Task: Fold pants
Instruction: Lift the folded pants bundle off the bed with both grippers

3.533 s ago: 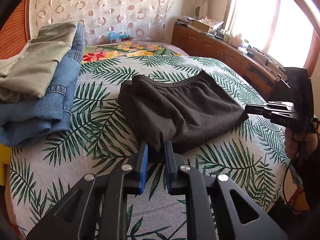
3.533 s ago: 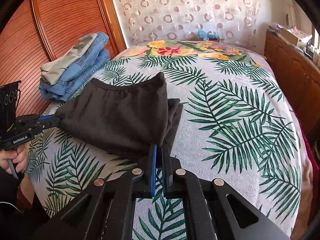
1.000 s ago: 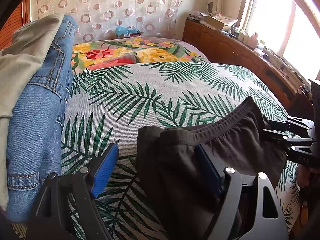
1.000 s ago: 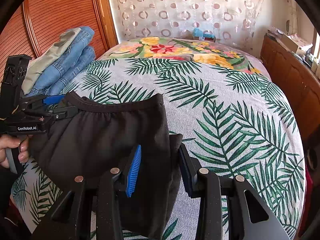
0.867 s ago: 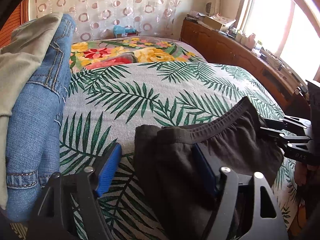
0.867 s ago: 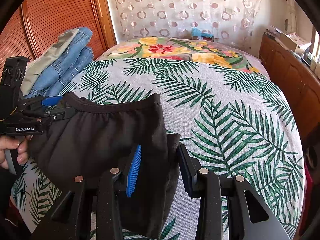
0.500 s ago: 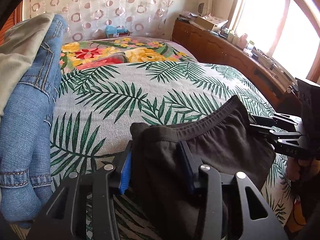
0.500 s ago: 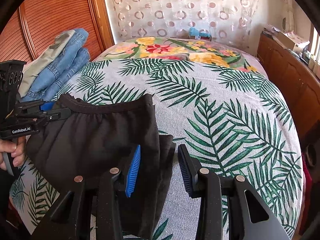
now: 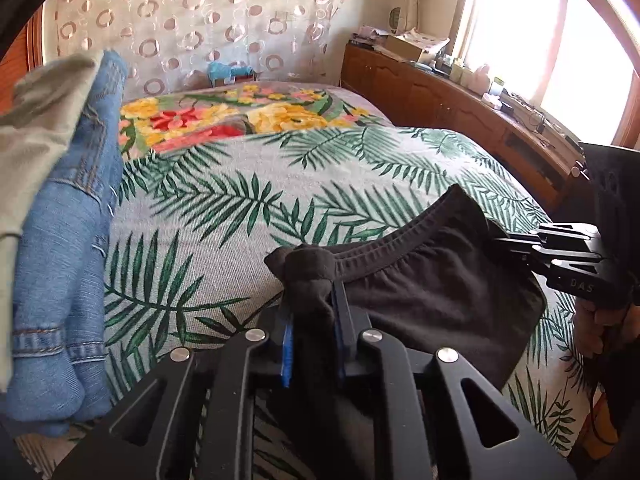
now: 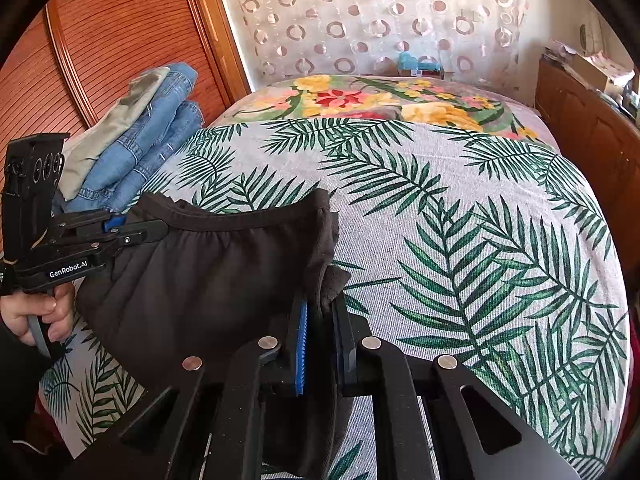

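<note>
the black pants (image 9: 432, 292) are pinched at both waistband ends, jaws just closed: left gripper (image 9: 310, 312) on one corner, right gripper (image 10: 322, 312) on the other. the folded bundle is stretched between them just above the bed (image 10: 460, 240), its lower part probably sagging.

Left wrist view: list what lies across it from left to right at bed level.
Stack of folded jeans → bare leaf-print bedspread → left gripper, jaws shut on the black pants → right gripper gripping their far corner.
</note>
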Available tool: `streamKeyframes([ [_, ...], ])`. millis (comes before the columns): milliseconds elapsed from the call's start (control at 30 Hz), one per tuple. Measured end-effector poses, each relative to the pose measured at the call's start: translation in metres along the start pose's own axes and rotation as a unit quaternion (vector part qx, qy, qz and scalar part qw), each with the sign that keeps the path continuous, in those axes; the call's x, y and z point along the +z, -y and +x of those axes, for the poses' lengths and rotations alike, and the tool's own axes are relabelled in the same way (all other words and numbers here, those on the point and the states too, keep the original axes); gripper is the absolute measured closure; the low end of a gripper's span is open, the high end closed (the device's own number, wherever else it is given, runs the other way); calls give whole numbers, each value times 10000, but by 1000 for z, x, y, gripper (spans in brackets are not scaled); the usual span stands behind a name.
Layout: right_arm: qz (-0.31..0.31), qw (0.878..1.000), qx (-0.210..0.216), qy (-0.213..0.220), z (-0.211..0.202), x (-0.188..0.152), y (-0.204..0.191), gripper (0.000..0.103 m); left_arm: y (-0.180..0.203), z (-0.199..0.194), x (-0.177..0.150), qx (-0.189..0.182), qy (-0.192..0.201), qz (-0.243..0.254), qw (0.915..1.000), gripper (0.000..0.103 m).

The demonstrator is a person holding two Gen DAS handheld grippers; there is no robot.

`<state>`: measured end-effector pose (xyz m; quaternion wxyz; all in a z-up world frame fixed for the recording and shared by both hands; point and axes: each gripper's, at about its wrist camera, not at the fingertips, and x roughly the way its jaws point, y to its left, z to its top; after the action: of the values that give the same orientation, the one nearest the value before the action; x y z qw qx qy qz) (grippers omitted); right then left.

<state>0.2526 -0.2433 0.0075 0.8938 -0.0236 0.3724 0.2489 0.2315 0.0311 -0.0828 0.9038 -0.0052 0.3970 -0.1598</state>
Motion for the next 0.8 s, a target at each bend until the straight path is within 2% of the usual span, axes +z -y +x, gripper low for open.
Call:
streamKeyframes([
  [400, -159, 9969, -76, 770, -60, -19, -17, 94, 27, -62, 3, -67, 646, 60, 9979, 89],
  [800, -159, 9927, -130, 1185, -113, -51, -19, 94, 59, -99, -7, -60, 948, 309, 9950, 89],
])
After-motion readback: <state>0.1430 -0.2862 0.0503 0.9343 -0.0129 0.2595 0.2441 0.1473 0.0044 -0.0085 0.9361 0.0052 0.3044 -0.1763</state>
